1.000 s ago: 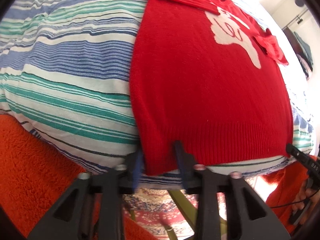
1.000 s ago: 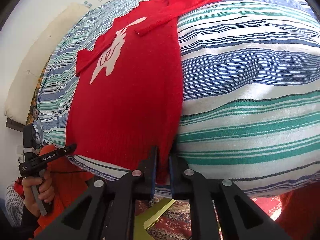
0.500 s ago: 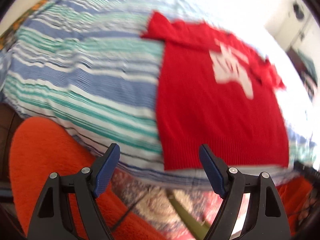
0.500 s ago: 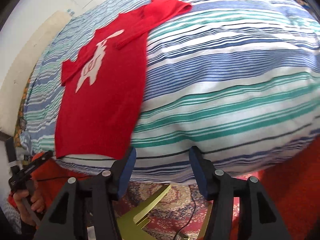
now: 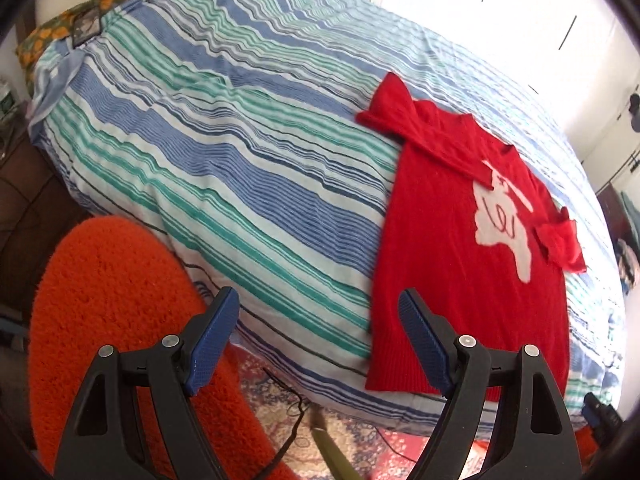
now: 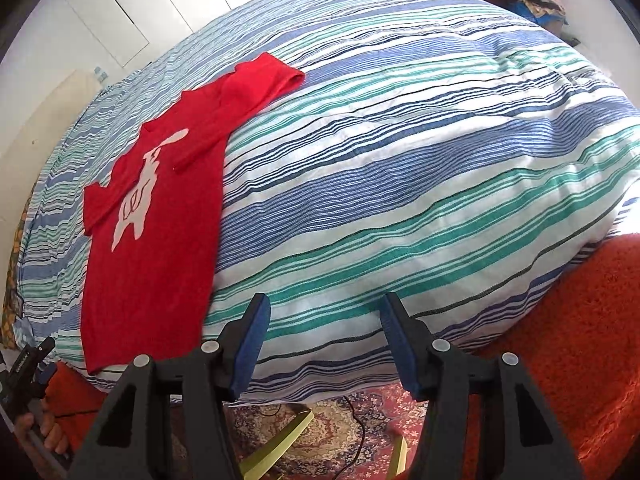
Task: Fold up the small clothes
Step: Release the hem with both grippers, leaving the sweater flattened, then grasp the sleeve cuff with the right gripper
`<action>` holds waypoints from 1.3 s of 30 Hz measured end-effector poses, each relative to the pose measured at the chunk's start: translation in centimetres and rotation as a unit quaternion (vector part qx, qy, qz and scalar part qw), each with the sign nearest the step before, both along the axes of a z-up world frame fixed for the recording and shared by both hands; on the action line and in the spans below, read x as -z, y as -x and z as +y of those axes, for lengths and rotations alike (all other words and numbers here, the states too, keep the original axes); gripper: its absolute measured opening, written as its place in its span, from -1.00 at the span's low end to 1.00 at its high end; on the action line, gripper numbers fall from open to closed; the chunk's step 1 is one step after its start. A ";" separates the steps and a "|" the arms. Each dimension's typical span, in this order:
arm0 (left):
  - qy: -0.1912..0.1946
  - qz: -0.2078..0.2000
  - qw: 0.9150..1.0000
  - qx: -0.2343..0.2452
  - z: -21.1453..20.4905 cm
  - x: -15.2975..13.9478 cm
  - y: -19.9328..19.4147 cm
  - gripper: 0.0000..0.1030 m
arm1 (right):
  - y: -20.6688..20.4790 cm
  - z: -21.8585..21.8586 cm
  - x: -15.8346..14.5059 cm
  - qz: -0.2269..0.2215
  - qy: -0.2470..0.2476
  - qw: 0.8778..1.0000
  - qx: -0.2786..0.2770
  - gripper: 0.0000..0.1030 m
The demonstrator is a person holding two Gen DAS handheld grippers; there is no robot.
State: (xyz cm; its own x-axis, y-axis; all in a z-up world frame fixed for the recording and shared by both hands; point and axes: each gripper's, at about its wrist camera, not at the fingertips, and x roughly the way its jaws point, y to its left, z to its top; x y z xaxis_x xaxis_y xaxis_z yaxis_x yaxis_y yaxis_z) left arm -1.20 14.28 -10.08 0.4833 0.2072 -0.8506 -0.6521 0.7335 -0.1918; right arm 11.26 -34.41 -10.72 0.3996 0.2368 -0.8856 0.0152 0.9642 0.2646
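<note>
You let go of the hem and drew both grippers back off the red sweater, which lay flat near the striped bed's foot edge, open cover beside it. Left gripper and right gripper jaws had just been opening, released, nothing between them

My left gripper shows only partly at the right view's edge, its jaws unreadable there. The hand on it is cut off (fingers only). Far shelf clutter stays indistinct.
</note>
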 end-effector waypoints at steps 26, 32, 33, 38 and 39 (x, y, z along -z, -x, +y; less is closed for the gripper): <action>-0.011 0.004 1.000 -0.002 -0.1 0.0 -0.3 0.62 | 0.2 0.1 -0.6 -0.023 0.011 1.000 0.002 0.11; -0.002 -0.003 1.000 -0.012 0.4 0.1 -0.2 0.62 | -0.5 1.2 -3.4 -0.060 0.030 0.997 -0.033 0.11; -0.001 -0.001 1.000 -0.013 0.4 0.2 -0.3 0.62 | -1.0 1.7 -4.3 -0.071 0.036 0.995 -0.053 0.12; -0.003 0.006 1.000 -0.003 0.1 0.5 -1.0 0.62 | -5.3 6.0 -7.7 -0.136 0.105 0.967 -0.186 0.37; -0.006 0.007 1.000 -0.001 -0.1 0.5 -1.1 0.62 | -6.3 7.7 -7.9 -0.156 0.130 0.953 -0.224 0.37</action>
State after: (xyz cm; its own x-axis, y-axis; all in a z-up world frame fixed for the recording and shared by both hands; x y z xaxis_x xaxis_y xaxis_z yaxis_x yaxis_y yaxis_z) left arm -0.12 14.20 -10.54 0.4709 0.2182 -0.8548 -0.6556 0.7349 -0.1735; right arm 17.52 -26.72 -2.80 0.5635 0.2341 -0.7923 -0.4546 0.8886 -0.0608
